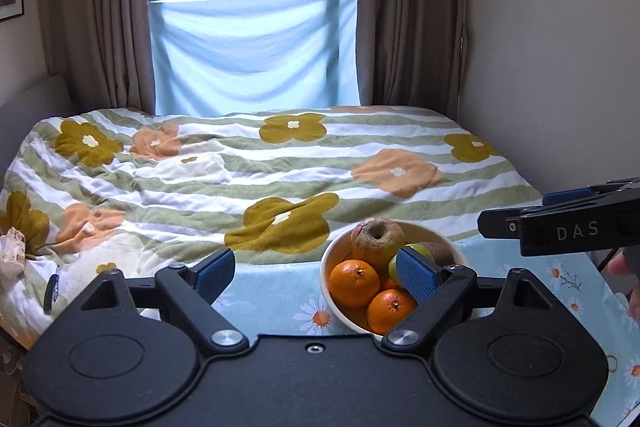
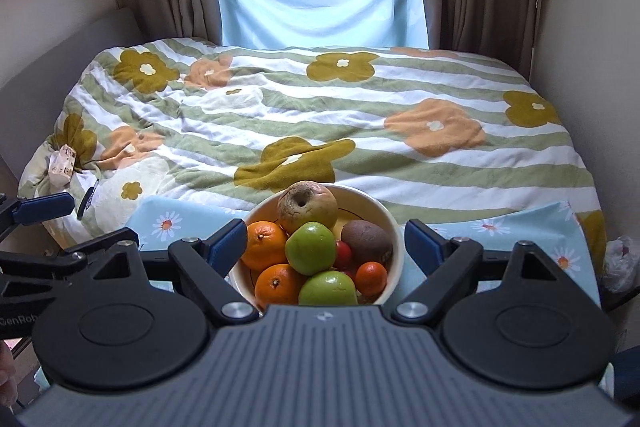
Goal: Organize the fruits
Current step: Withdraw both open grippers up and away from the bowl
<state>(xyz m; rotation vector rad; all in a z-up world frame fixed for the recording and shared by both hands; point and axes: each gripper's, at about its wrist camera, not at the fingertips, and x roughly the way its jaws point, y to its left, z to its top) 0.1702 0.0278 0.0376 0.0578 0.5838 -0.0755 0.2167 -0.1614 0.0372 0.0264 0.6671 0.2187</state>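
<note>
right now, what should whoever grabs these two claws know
Left claw: open, empty, raised left of the bowl.
Right claw: open, empty, the bowl showing between its fingers.
Fruit: oranges, green apples, a wrinkled apple, a brown fruit and small red ones, all piled in the bowl on the daisy cloth.
Done: no loose fruit in sight.
Left: probably nothing.

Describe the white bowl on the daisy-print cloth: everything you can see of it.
The white bowl is round, glossy and cream-white, ceramic by its look, standing upright on the daisy-print cloth at the foot of the bed. It is heaped with fruit: oranges, green apples, a wrinkled brownish apple on top, a dark brown fruit. Nothing grips it; the right hand-held gripper stands open before it.
</note>
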